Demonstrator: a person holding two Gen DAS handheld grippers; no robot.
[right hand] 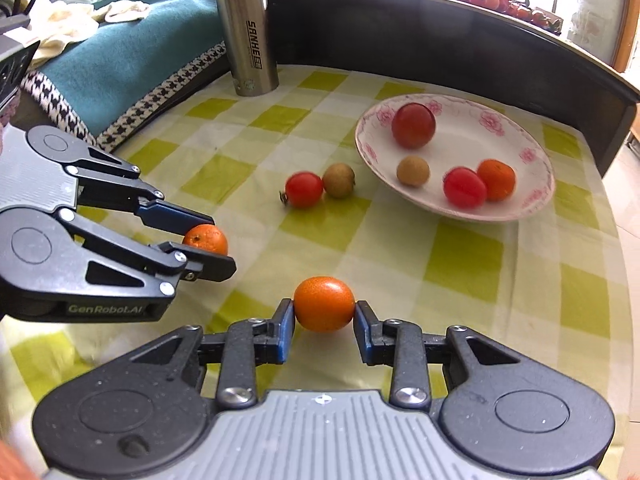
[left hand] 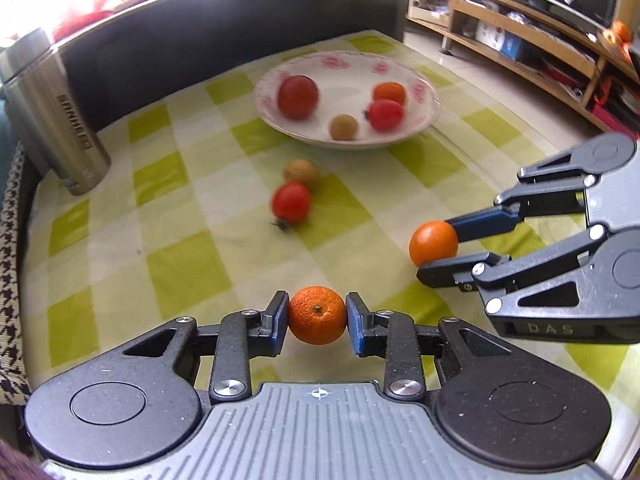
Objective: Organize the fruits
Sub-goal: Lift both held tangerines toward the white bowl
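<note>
While both grippers' fingers (left hand: 280, 316) pinch small oranges (left hand: 317, 315) (dimpled, glossy), others fill the plate (left hand: 428, 92).

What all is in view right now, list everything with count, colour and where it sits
plate: one, white with pink flowers, far side of cloth
fruit in plate: four; dark red, tan, red, orange
fruit on cloth: two, touching; red tomato, tan-green fruit, before the plate
held oranges: two, orange; one in left jaws, one in right jaws
flask: one, steel, cloth's far corner
tablecloth: one, green and white check
blanket: one, teal, beside table
left gripper: shut on orange
right gripper: shut on orange
</note>
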